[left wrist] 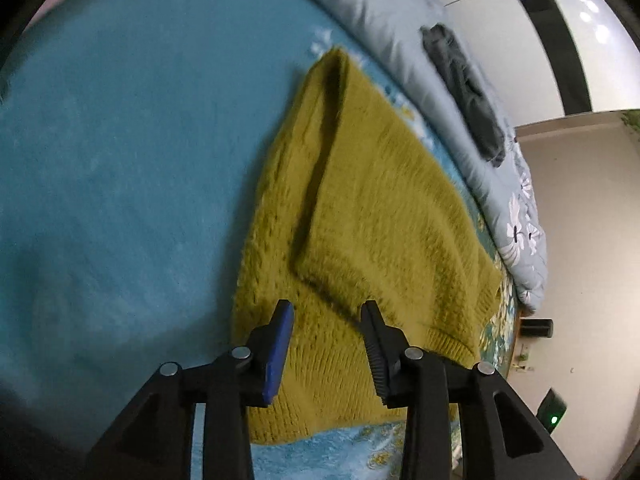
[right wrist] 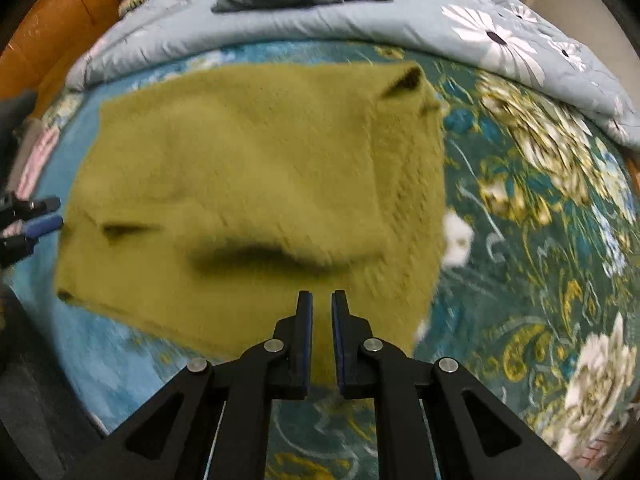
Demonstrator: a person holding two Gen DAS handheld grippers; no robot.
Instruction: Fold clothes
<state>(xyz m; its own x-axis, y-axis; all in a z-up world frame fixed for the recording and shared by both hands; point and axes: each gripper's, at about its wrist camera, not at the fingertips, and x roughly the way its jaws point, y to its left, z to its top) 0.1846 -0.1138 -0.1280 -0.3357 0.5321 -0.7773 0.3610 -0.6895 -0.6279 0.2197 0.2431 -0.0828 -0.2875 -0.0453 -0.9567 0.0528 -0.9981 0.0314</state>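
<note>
Olive-green fuzzy knitted sweater (right wrist: pixel 248 184) lying folded on the teal floral bedspread (right wrist: pixel 540 240).

One fold edge casts a dark crease down the ribbed knit, which sits just beside the grey-blue flowered quilt (right wrist: pixel 460 36). The left gripper (left wrist: pixel 326 320) hovers over its near edge, fingers partly apart, nothing between them. The right gripper (right wrist: pixel 322 308) has its blue pads nearly together and empty.

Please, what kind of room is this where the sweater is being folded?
Most likely a bedroom: the yellow-green sweater lies on a bed with a teal flowered blanket, a grey-blue flowered quilt is bunched along its far edge, and an orange-brown headboard shows behind.
</note>
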